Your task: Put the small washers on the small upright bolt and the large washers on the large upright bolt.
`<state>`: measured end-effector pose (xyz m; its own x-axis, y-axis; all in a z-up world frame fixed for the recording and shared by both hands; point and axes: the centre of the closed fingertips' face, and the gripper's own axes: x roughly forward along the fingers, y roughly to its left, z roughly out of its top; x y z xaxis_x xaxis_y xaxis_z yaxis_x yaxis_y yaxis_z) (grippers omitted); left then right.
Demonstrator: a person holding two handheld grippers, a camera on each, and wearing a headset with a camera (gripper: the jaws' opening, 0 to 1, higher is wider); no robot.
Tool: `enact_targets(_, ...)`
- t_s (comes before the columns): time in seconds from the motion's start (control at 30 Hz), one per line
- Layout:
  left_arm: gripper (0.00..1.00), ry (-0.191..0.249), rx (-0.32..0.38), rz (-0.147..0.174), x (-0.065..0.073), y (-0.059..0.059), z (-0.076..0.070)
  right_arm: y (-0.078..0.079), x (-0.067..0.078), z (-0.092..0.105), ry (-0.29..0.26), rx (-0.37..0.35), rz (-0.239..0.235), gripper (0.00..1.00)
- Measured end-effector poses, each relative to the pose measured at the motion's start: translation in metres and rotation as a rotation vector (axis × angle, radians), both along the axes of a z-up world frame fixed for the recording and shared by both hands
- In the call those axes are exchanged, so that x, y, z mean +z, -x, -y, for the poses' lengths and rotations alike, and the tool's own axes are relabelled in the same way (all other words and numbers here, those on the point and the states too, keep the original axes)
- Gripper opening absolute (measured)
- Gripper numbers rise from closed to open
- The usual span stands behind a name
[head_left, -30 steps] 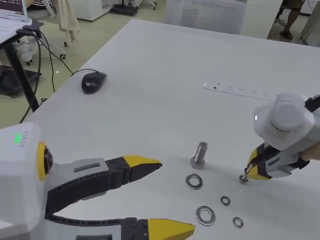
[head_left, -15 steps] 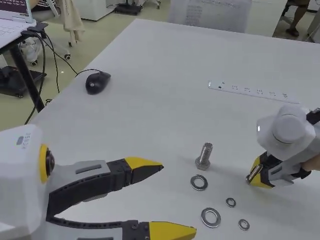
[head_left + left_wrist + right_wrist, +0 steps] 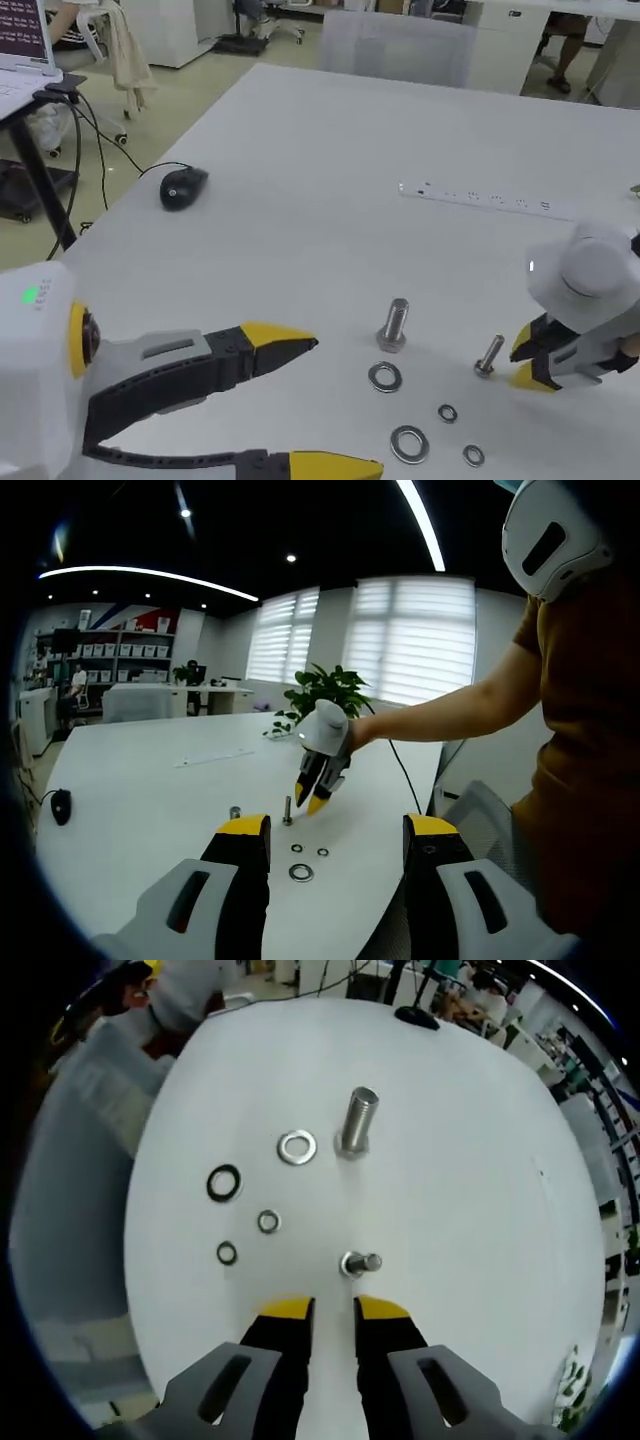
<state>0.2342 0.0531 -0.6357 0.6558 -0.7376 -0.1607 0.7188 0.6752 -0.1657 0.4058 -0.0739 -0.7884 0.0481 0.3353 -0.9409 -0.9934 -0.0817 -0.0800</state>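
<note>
Holds the right gripper low over the white tabletop, fingers released, a narrow gap between them and nothing inside. Points them at the small bolt, standing on its head just beside the tips, untouched. Has the large bolt upright further left in the head view. Has four washers flat on the tabletop near both bolts: two large washers, two small washers, none threaded on. Carries the left gripper nearer the camera, fingers spread wide, empty.
</note>
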Motion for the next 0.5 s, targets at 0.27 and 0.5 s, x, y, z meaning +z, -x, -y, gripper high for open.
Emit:
enact_targets(0.27,0.52,-0.010,-0.027,0.041,0.012,0.014,0.006,0.035,0.003,0.000,0.005,0.035,0.003,0.17)
enact_targets(0.5,0.52,-0.014,-0.037,0.071,0.019,0.025,0.007,0.061,0.001,-0.009,0.012,0.078,0.013,0.17)
